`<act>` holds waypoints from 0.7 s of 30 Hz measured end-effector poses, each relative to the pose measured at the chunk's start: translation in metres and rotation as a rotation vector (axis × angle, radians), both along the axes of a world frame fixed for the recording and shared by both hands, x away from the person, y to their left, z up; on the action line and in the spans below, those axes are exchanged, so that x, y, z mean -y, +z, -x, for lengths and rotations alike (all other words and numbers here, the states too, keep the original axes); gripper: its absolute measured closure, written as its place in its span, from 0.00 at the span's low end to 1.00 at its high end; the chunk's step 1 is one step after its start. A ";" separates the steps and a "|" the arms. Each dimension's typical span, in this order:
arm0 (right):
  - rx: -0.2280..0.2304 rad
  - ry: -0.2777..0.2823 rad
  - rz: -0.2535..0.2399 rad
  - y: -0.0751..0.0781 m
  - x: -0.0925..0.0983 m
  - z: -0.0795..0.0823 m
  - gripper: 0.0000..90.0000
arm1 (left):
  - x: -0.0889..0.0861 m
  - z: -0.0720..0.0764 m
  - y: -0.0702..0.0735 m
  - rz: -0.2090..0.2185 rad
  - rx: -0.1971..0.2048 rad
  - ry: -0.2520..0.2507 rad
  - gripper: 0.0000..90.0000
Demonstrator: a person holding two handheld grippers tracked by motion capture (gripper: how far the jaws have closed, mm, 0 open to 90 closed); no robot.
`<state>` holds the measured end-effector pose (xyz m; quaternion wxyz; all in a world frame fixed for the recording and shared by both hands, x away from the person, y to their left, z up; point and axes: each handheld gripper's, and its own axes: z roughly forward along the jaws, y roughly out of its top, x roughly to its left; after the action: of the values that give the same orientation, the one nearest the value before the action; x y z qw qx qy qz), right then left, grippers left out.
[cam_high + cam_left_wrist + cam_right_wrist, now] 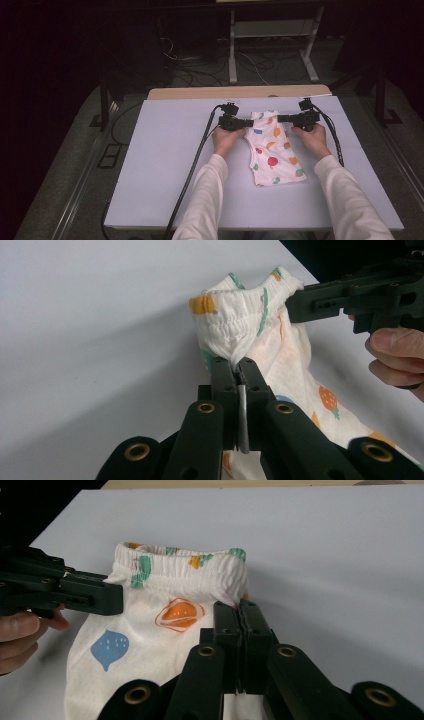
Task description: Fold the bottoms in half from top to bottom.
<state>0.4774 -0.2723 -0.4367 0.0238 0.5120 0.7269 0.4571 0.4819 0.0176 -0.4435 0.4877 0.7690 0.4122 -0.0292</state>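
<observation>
Small white cotton printed shorts (274,149) lying at frame centre on the matte grey table (165,165). Left gripper (246,122) and right gripper (283,118) both clamping the gathered elastic waistband (185,562) corners, lifting it slightly.

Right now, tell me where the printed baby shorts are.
In the high view the printed baby shorts lie on the white table, right of centre toward the far edge, with the left gripper and right gripper each shut on a waistband corner.
</observation>
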 end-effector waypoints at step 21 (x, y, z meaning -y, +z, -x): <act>0.084 0.042 -0.021 0.012 -0.001 0.026 0.96 | -0.004 0.029 0.015 0.014 0.078 0.012 0.98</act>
<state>0.4511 -0.2716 -0.4246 0.0395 0.4771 0.7310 0.4863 0.4528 0.0215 -0.4286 0.5090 0.7636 0.3972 0.0008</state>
